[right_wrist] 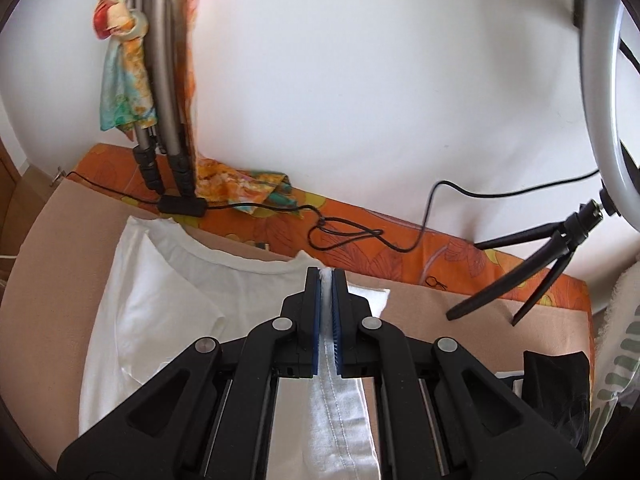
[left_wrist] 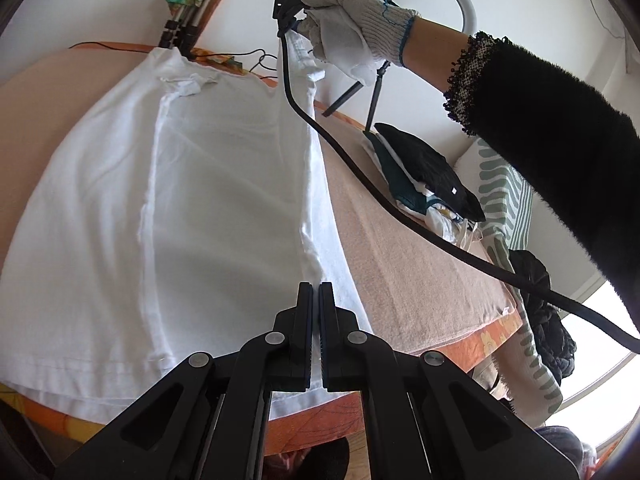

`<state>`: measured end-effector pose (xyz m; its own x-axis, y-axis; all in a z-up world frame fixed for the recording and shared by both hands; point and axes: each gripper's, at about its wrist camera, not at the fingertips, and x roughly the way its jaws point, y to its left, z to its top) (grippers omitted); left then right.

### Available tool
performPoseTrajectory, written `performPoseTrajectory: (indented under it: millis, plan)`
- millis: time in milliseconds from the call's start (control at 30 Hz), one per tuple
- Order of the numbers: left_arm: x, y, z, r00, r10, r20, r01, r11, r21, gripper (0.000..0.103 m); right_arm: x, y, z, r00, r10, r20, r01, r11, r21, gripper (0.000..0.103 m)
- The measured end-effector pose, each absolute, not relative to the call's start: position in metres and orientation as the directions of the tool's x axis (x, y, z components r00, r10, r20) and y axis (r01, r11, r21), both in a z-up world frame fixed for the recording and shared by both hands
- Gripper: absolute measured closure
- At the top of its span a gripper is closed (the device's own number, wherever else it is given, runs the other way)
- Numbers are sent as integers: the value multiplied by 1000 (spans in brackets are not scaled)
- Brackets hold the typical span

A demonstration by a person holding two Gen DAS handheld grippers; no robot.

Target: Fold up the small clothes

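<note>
the white t-shirt lies flat on the beige towel, long axis 6 to 12 o'clock. the left gripper pinches its right edge at the hem end; the right gripper grips that edge near the collar, lifted.

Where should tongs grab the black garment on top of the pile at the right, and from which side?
Take the black garment by its pointed corner nearest the table's front edge, coming from above. That corner lies thin and overhangs the clothes pile beneath, so the tongs can likely pinch it alone. Its middle lies broad and flat, offering no fold to catch.
</note>
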<state>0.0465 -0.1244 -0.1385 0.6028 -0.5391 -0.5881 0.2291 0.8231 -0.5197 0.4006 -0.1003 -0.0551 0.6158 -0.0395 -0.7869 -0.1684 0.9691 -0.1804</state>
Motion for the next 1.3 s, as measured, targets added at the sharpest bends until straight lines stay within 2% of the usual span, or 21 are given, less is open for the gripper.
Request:
performPoseTrajectory:
  millis: [433, 733, 833, 900, 933, 967, 1033, 1233, 1300]
  plan:
    - [43, -87, -144, 633, -479, -608, 142, 845, -516, 101, 413, -14, -102, 582, -49, -812, -243, 942, -231, 97]
    - [38, -72, -147, 669, -403, -624, 107, 883, -456, 101, 429, -10, -122, 561, -36, -827, -214, 959, -186, 97]
    - [36, -77, -144, 669, -398, -628, 148, 899, -413, 101, 430, -6, -125, 559, 9, -829, -252, 954, -160, 97]
    - [40, -76, -146, 642, -411, -647, 142, 893, -426, 101, 430, -4, -127, 521, 50, -852, -280, 953, -115, 97]
    - [40, -72, -145, 639, -415, -647, 134, 889, -438, 101, 426, -3, -124, 528, 51, -848, -283, 952, -119, 88]
    - [40, -71, -142, 638, -416, -648, 135, 889, -438, 98, 420, -3, -119, 542, 53, -839, -294, 947, -130, 67]
    - [39, -68, -137, 626, -417, -659, 148, 893, -425, 91, 404, -5, -102, 582, 74, -810, -305, 943, -132, 43]
    - [14, -43, -116, 654, -373, -658, 173, 921, -350, 90, 337, -43, -45, 614, 186, -767, -323, 946, -29, 43]
    - [8, -30, -112, 661, -325, -676, 150, 940, -305, 81, 301, -62, -32, 622, 191, -760, -308, 951, -13, 43]
